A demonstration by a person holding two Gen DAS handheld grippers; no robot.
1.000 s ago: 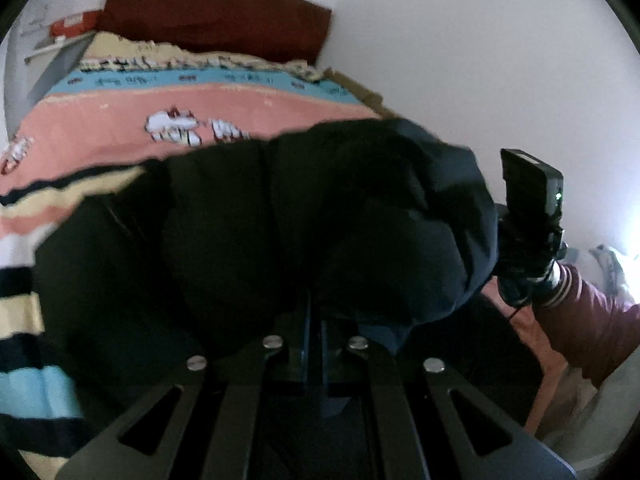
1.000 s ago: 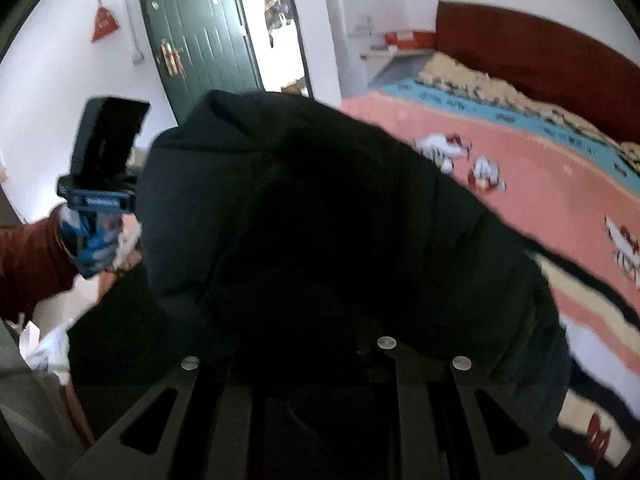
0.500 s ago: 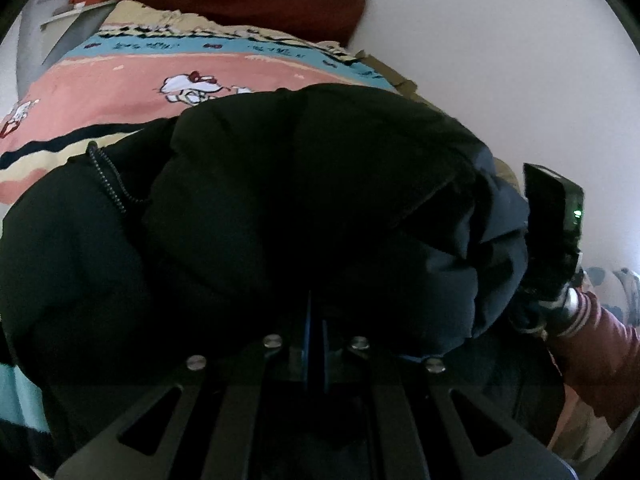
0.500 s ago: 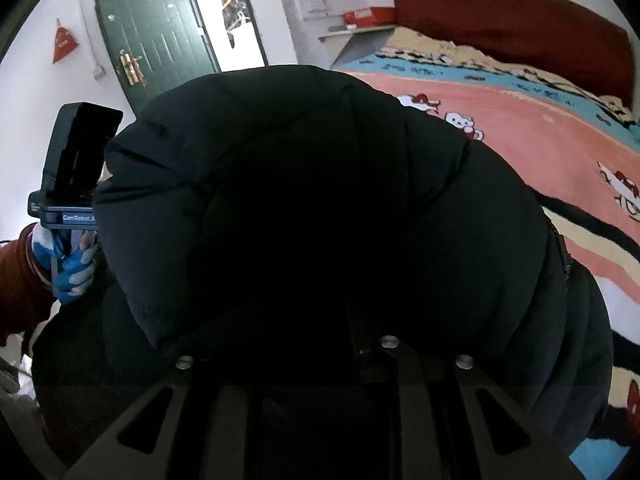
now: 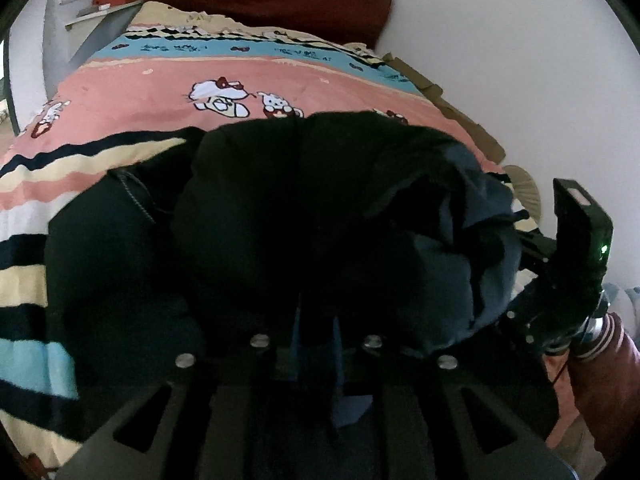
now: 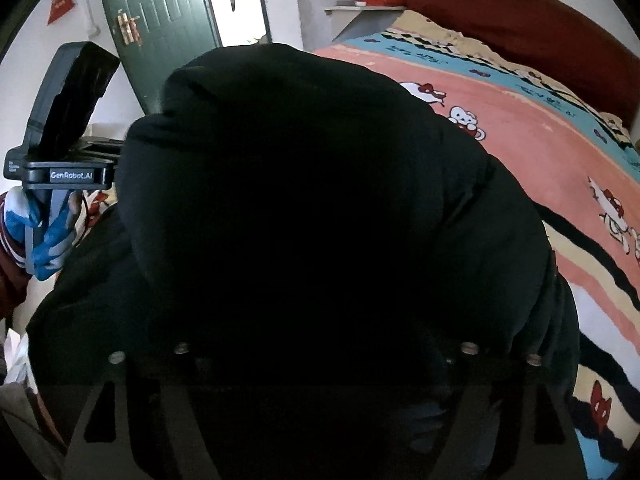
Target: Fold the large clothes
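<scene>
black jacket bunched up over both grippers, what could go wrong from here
The black puffy jacket mounds over the left gripper and right gripper, hiding the fingertips, so a slipping grip could go unnoticed. The bulky padding may spring open once laid on the bedspread, spoiling the fold.

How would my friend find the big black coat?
Look at the bed with the pink cartoon-cat blanket. The black puffy coat is bunched up at its near end, in front of both hand-held grippers. It is the only dark, plain thing among bright stripes and kittens.
</scene>
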